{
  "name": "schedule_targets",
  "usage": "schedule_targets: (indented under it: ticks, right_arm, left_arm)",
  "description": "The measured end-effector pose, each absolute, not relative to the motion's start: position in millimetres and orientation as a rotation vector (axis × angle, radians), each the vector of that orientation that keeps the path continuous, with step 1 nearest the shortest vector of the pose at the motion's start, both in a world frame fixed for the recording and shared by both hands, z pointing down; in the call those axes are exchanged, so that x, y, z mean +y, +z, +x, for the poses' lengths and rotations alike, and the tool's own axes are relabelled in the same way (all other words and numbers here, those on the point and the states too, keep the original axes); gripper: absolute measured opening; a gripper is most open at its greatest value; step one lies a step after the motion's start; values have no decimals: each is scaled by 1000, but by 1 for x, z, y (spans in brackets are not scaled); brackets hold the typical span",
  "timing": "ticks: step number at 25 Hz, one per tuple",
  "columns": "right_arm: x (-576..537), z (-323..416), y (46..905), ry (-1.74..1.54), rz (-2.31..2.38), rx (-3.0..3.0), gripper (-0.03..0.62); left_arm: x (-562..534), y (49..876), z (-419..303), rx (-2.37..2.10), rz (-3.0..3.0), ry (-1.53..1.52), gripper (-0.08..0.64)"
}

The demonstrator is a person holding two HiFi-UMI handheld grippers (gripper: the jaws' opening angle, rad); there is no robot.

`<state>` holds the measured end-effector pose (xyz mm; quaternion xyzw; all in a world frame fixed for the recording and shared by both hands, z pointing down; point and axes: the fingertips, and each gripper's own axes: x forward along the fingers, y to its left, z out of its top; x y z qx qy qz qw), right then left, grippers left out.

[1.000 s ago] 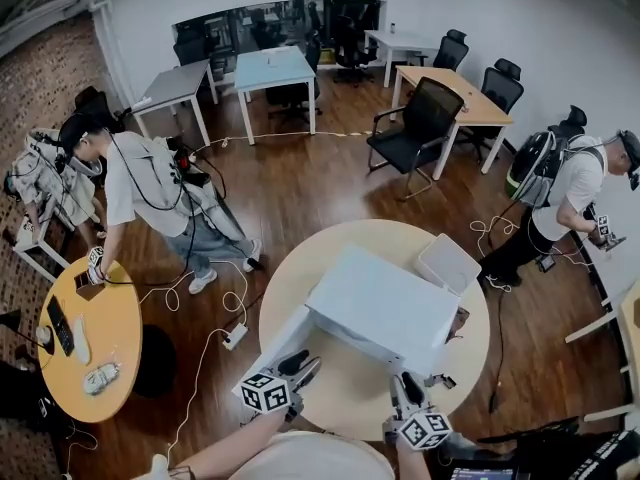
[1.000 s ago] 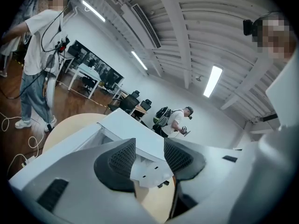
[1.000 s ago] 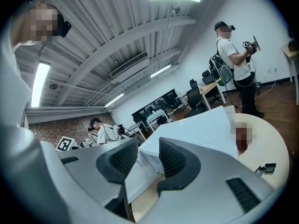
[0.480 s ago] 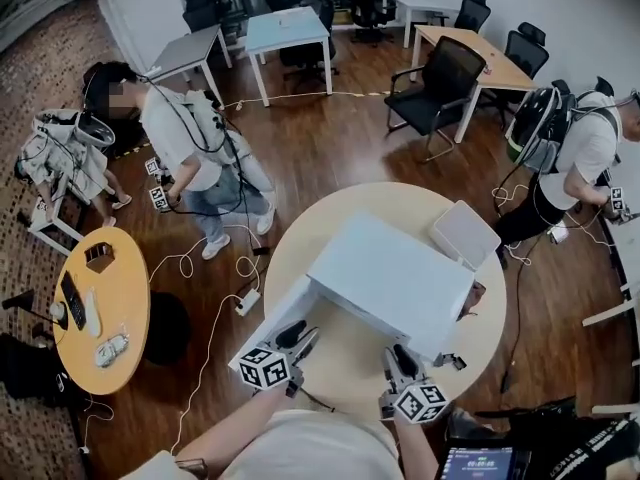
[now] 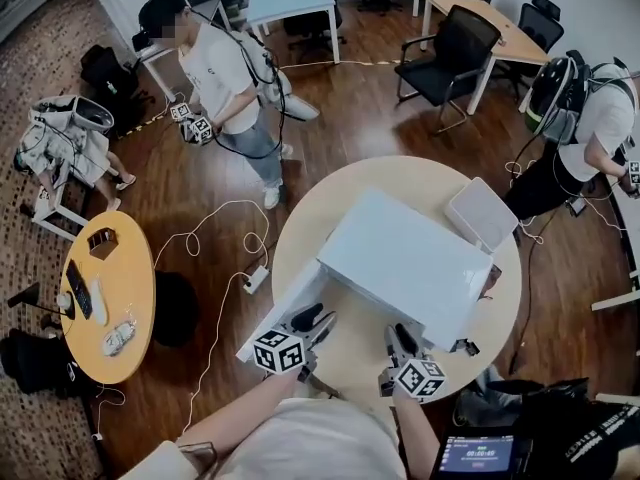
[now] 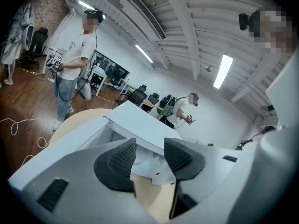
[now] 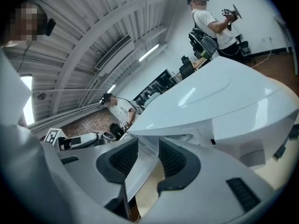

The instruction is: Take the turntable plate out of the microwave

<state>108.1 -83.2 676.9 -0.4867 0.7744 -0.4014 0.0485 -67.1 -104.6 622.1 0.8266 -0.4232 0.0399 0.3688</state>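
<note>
From above, the microwave [image 5: 405,258] shows only its white top, standing on the round bench [image 5: 420,183] with its door [image 5: 285,313] swung out to the left. The left gripper view looks under that top into the open cavity. A pale round shape low inside may be the turntable plate [image 6: 139,160], though it is too dim to be sure. The right gripper view catches the door edge-on and the microwave's side.

Both forearms reach in from the near edge. The left tongs [image 5: 320,320] and right tongs [image 5: 400,334] tip slightly down toward the microwave's front. The left tongs [image 6: 149,146] stand apart with nothing between the pads. The right tongs [image 7: 148,146] are likewise apart and empty. A white box [image 5: 483,215] sits shut beside the microwave, so I cannot see what is in it.
</note>
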Motion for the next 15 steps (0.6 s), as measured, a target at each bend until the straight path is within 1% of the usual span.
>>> schedule_targets:
  ticks: [15]
  right_arm:
    - [-132,92,795,-1401,-1854,1959,140]
  left_arm:
    - [-131,656,-62,-1029,2169,242,196]
